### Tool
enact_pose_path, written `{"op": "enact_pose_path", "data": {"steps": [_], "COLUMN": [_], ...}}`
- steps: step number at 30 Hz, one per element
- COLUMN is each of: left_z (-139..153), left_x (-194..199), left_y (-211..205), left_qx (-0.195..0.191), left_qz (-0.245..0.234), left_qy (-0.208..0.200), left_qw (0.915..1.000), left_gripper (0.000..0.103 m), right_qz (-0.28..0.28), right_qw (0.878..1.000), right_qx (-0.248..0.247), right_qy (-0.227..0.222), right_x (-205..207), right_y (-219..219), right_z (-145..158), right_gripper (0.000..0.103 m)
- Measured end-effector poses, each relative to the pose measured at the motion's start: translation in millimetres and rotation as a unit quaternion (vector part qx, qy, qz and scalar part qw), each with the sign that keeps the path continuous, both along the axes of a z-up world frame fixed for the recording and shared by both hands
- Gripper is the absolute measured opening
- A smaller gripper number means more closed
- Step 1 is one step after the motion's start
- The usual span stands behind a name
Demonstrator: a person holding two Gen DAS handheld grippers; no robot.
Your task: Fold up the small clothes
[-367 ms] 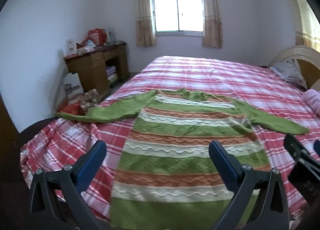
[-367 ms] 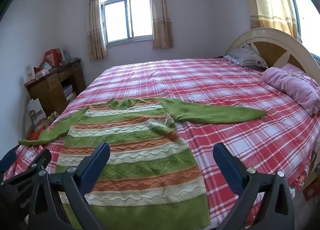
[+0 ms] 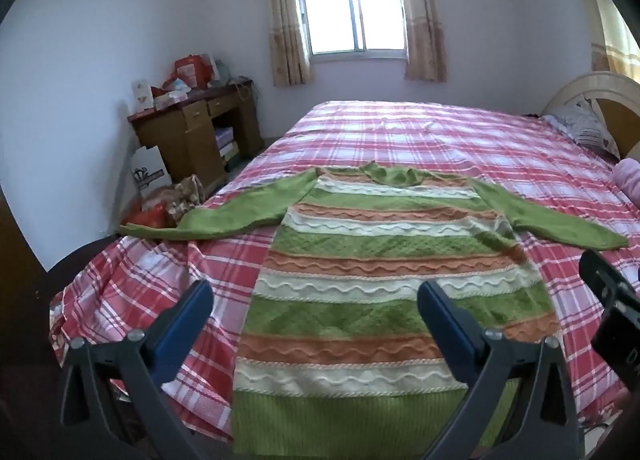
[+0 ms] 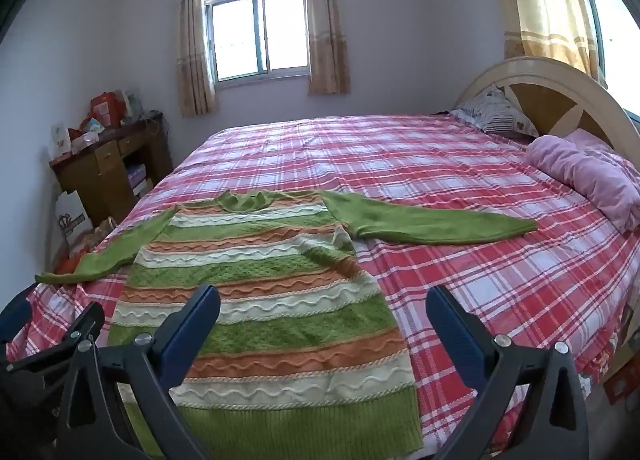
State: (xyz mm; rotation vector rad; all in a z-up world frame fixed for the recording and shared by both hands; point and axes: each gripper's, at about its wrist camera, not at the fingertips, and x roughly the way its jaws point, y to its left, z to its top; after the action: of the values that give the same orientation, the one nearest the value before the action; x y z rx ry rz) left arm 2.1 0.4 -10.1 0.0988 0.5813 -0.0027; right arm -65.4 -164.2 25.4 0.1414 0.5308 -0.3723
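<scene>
Sweater's point(image 3: 384, 280) bottom hem is partly hidden behind the left gripper's point(image 3: 314, 310) frame and runs off the frame bottom in the left wrist view; in the right wrist view the hem is covered on its left side by the right gripper point(image 4: 322, 312). Left cuff hangs over the bed point(image 4: 460, 163) edge, tip hard to read. Desk point(image 3: 192, 131) clutter is too small to identify; a pink blanket point(image 4: 588, 175) is cut off at the frame's right. Sweater lies flat, front up, on the near corner of the plaid bed, long axis hem-to-collar running away from the cameras, collar pointing toward the window point(image 4: 256, 35), sleeves spread out sideways. Both grippers hover above the hem end, jaws wide apart, nothing between them, not touching the fabric
</scene>
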Motion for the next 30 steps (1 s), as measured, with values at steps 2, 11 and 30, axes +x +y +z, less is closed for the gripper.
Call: {"op": "enact_pose_path", "data": {"steps": [2, 11, 30], "left_z": [3, 5, 9], "left_x": [-2, 0, -16], "left_y": [2, 7, 5], "left_qx": [-0.004, -0.009, -0.006], "left_qz": [0.001, -0.004, 0.003], "left_qy": [0.000, 0.004, -0.023], "left_qw": [1.0000, 0.9999, 0.9997], "left_gripper": [0.103, 0.103, 0.103], "right_qz": [0.000, 0.002, 0.031], "right_qw": [1.000, 1.000, 0.999], "right_qx": [0.000, -0.001, -0.016], "right_qy": [0.000, 0.000, -0.017], "right_x": [-1, -1, -15], "right_y": [0, -1, 9], "right_z": [1, 0, 5], "right_gripper": [0.102, 0.102, 0.102]}}
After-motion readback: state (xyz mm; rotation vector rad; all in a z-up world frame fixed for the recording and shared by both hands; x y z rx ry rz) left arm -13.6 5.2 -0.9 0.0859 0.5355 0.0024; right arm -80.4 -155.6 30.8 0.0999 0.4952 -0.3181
